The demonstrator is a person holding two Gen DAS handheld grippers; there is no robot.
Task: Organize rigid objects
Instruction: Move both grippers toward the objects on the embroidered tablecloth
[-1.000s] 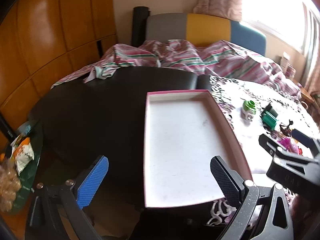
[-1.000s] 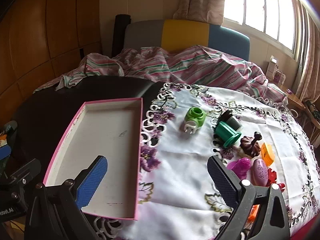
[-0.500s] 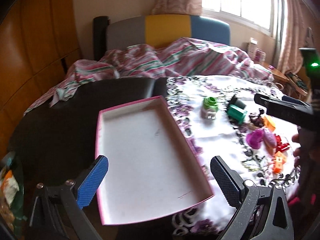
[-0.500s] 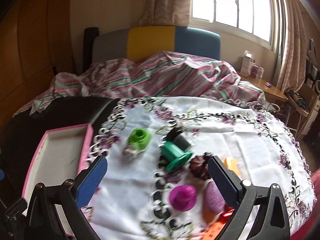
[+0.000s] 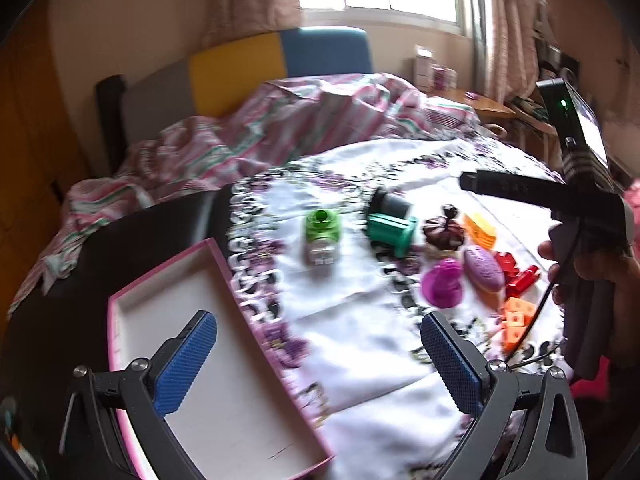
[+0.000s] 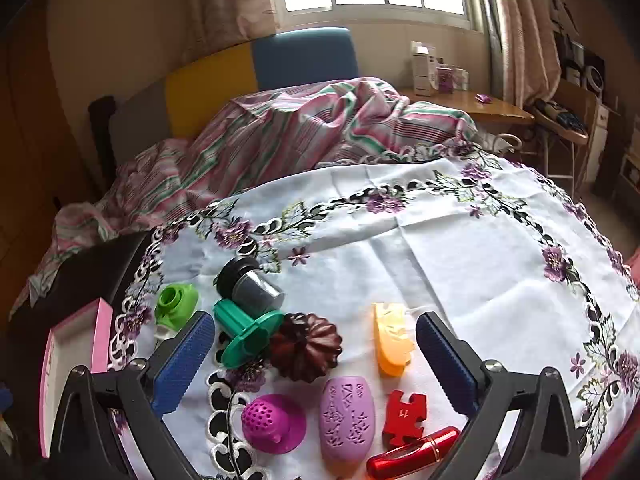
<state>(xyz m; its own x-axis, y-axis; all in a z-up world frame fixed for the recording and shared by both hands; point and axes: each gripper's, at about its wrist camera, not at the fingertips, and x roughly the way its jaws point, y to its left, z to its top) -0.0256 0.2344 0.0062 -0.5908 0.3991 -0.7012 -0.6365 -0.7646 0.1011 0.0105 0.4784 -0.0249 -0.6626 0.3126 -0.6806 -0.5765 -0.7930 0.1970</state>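
A shallow pink-rimmed rectangular tray [image 5: 120,320] with a white floor lies empty at lower left of the left wrist view. In the right wrist view, small plastic pieces cluster at lower centre: a lime-green cap [image 6: 176,304], a grey cylinder [image 6: 256,286] on its side, a green flanged spool [image 6: 244,330], a dark brown fluted mould [image 6: 306,346], an orange wedge [image 6: 392,338], a magenta dome [image 6: 274,422], a lilac oval [image 6: 348,416], a red puzzle piece [image 6: 404,410] and a red tube [image 6: 412,456].

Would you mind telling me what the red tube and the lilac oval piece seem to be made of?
Red tube: glossy, probably metal or lacquered plastic, given its bright highlights. Lilac oval piece: matte, likely moulded or printed plastic, with a cut-out pattern and no shine.
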